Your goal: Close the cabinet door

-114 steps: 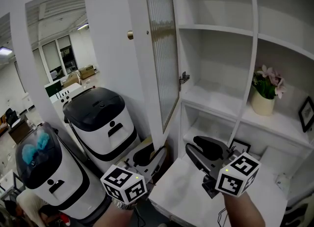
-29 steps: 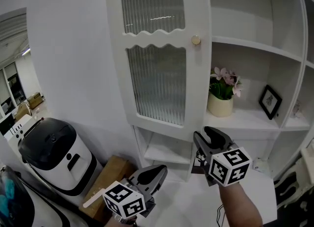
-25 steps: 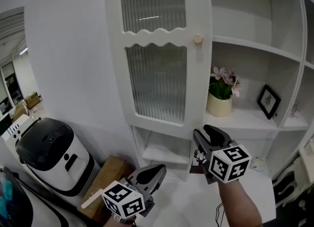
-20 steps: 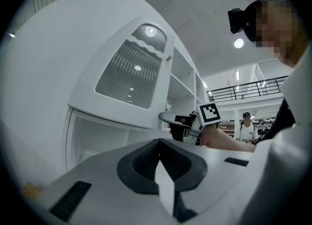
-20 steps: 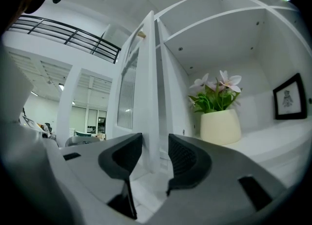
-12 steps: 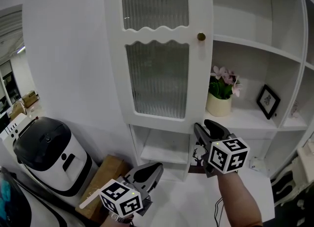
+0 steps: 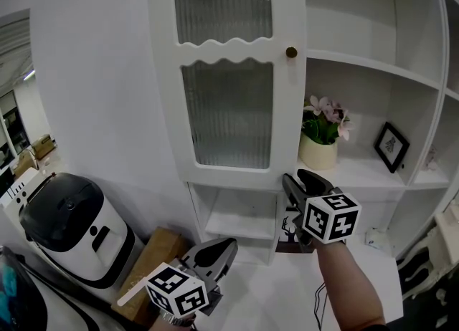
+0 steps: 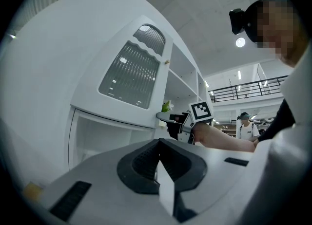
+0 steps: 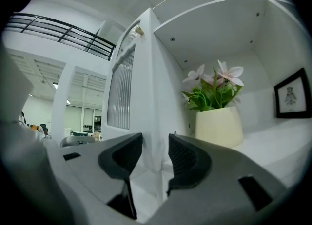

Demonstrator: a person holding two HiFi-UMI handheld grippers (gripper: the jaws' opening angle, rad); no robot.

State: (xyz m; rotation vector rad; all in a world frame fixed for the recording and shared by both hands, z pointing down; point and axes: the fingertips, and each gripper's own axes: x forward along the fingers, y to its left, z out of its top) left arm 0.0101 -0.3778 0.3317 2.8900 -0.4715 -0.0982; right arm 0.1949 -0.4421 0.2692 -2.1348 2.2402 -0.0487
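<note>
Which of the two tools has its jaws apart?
The right tool, raised by the lower right corner of the cabinet door: its jaws stand apart. The left tool, held lower, has its jaws shut together.

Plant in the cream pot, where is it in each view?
Head view: plant right of centre, on the shelf beside the door.
Left gripper view: tiny, near centre.
Right gripper view: large, right of centre.
Shared landmark: the knob, higher than the plant everywhere.
</note>
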